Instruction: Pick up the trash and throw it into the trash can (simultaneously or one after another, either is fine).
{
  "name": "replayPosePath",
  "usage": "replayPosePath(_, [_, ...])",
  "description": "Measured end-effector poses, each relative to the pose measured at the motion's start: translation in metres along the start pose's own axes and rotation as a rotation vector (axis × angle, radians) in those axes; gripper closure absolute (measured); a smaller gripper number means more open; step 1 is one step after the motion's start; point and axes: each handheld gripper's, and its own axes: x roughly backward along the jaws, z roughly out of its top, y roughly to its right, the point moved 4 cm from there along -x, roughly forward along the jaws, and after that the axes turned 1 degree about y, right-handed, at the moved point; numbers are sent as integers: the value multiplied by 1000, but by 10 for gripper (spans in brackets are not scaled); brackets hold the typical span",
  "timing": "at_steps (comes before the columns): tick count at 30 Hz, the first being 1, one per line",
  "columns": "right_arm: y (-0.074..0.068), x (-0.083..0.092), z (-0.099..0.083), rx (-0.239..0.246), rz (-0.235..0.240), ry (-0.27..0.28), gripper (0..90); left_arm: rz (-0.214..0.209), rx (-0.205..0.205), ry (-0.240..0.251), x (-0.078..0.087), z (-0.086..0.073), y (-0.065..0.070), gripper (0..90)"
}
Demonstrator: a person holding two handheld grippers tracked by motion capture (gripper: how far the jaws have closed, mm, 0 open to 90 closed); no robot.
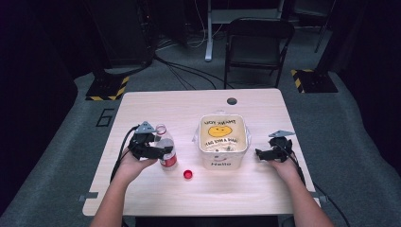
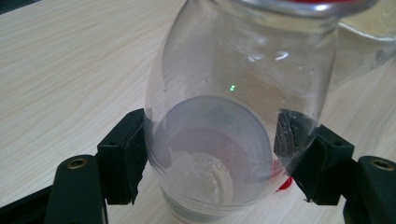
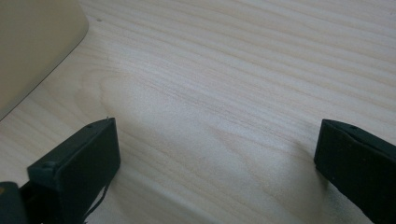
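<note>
While its jaws press both sides of the clear bottle [image 2: 233,126], the left gripper [image 1: 158,151] holds it upright on the table [image 1: 142,113], left of the tub [image 1: 222,142]. The bottle is uncapped; its red cap [image 1: 188,174] lies on the wood just in front, between bottle and tub. The right gripper [image 1: 265,153] rests beside the tub's right wall, jaws spread wide over bare wood, gripping nothing.

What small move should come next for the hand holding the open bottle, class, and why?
Probably lift and carry the bottle right, toward the lined bin. The left gripper is clamped on the bottle, its red cap lies off on the table, and the right gripper rests open beside the bin.
</note>
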Motion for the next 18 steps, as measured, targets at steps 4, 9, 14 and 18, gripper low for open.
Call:
replayPosePath(4, [0, 0, 0, -2, 2, -2, 0, 0, -15, 3, 5, 5, 2, 281])
replayPosePath(9, [1, 0, 0, 8, 2, -2, 0, -4, -25, 15, 12, 12, 6, 281])
replayPosePath(14, [0, 0, 0, -6, 0, -1, 0, -10, -35, 13, 19, 19, 9, 282])
replayPosePath(18, [0, 0, 0, 0, 3, -3, 0, -16, -42, 26, 25, 26, 12, 283])
